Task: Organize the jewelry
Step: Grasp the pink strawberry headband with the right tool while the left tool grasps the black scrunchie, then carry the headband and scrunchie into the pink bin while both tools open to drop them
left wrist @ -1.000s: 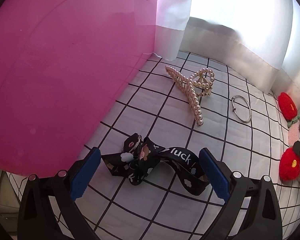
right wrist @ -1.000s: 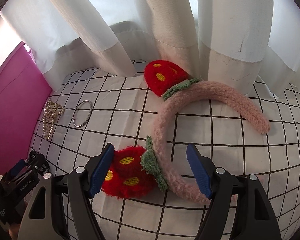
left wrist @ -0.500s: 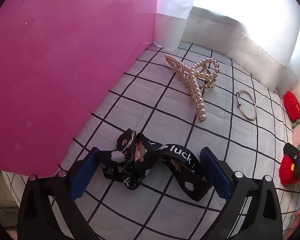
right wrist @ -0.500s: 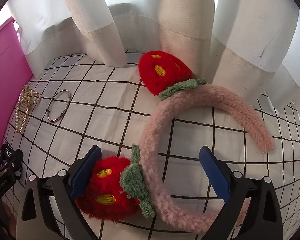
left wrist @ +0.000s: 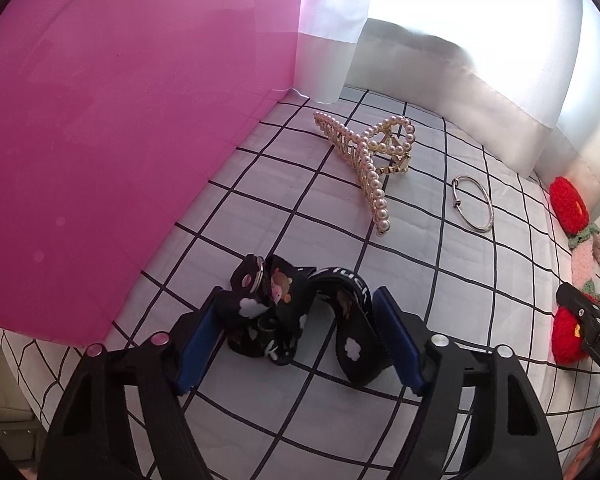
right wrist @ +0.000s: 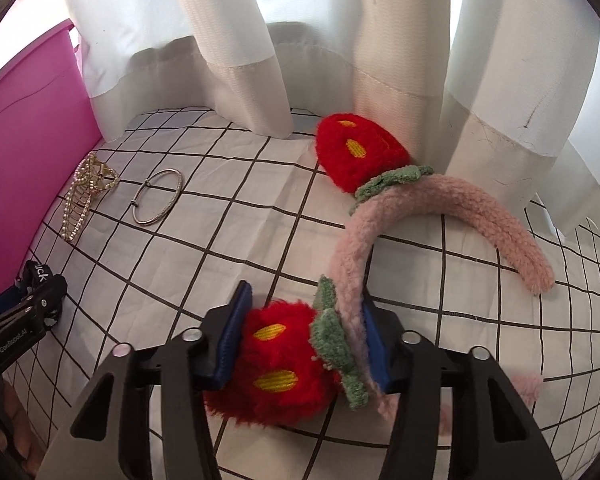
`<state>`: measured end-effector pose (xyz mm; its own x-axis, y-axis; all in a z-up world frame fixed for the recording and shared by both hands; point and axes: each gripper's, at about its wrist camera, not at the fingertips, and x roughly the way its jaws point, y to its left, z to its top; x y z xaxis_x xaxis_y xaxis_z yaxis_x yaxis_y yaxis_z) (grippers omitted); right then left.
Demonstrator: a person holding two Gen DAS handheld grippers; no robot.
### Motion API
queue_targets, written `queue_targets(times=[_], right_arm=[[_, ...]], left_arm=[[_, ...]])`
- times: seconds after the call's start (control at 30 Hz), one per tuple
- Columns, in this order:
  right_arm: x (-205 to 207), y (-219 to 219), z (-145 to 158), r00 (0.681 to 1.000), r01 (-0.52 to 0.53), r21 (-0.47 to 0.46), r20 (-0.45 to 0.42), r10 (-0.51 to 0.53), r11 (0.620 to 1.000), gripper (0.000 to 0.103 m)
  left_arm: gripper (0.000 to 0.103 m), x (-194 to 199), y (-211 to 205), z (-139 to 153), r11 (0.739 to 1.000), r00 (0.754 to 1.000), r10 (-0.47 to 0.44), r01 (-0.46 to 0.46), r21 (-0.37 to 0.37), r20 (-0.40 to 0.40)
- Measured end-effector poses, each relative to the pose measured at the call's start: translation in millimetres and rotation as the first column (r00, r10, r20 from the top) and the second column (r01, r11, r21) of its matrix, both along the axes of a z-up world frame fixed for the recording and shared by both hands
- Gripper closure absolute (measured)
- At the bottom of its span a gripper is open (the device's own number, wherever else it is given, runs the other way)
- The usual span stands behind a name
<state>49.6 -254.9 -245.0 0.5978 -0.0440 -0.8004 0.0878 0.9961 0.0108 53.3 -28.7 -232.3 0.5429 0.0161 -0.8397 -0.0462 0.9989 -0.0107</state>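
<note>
Grid-checked bedsheet (left wrist: 400,264) under curtains. Both tongs wide a second ago, now closing: left tongs (left wrist: 298,338) around black printed strap (left wrist: 300,312), right tongs (right wrist: 304,340) squeezing strawberry headband (right wrist: 284,360), lower centre. Lifts likely next.

My left camera looks steeply down, close over the checked cloth (left wrist: 260,208); my right likewise; both share the bangle (left wrist: 473,203).

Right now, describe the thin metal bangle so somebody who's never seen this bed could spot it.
Start at the pink bin on the checked sheet. Beside it lies a pearl hair claw, then the silver bangle. It is the only plain, thin metal ring.
</note>
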Motion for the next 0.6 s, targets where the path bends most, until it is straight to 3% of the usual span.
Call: queue_targets(times=[0.13, 0.23, 0.47, 0.53, 0.6], right_arm=[[-7, -3, 6, 1.0, -0.001, 0.046, 0.017, 0.0, 0.999, 0.061], [-16, -4, 10, 0.999, 0.004, 0.066, 0.035, -0.006, 0.998, 0.065], [-33, -4, 22, 0.997, -0.018, 0.132, 0.077, 0.008, 0.991, 0.071], [-39, -3, 27, 0.997, -0.025, 0.141, 0.082, 0.014, 0.99, 0.08], [-41, -2, 30, 0.997, -0.033, 0.143, 0.081, 0.022, 0.989, 0.083]], left_arm=[[0.079, -3, -4, 3, 1.0, 1.0, -0.013, 0.013, -0.006, 0.011], [0.086, -5, -5, 3, 0.999, 1.0, -0.027, 0.027, -0.016, 0.009], [0.087, -21, -10, 16, 0.997, 0.997, -0.069, 0.07, -0.03, 0.028], [0.087, -25, -11, 21, 0.996, 0.997, -0.076, 0.077, -0.036, 0.029], [0.087, -28, -14, 27, 0.995, 0.995, -0.09, 0.091, -0.028, 0.041]])
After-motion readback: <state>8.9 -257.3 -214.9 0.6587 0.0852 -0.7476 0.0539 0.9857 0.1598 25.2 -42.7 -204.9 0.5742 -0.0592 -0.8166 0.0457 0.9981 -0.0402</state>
